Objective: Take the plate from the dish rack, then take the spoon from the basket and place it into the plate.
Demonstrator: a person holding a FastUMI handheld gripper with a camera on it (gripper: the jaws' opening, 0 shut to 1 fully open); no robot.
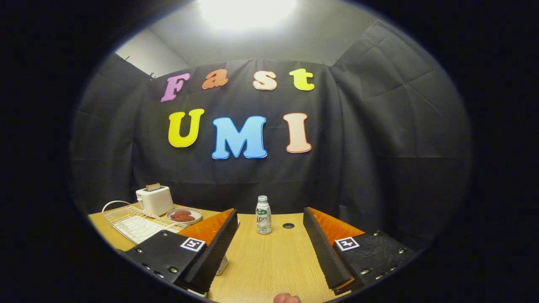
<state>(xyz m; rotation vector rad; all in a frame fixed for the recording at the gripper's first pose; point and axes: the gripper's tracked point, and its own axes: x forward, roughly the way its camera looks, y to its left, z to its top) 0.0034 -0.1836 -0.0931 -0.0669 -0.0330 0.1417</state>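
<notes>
Tabletop (269, 261) runs ahead of us; dish rack (139, 225) lies left of the tongs (269, 246), just past the left finger, beside the toaster (155, 200). Plate (184, 215) with reddish food sits behind the rack. Tongs wide, holding nothing; bottle (263, 215) straight ahead. We swing left.

A strong ceiling light (247, 10) overhead blows out to pure white and spreads a soft glare over the grey ceiling around it. Below it the black cloth wall (379, 139) stays dim, its creases only faintly lit. The wooden surface (269, 256) is evenly and warmly lit, with a small soft shadow at the foot of the bottle (263, 214). Fisheye distortion bends the wall's seams and the surface's far edge, and everything darkens toward the rim. The tool (269, 248), its fingers spread wide apart with nothing between them, looks sharp; the toaster (154, 200) and dish rack (137, 223) near the surface's left edge are slightly soft.
</notes>
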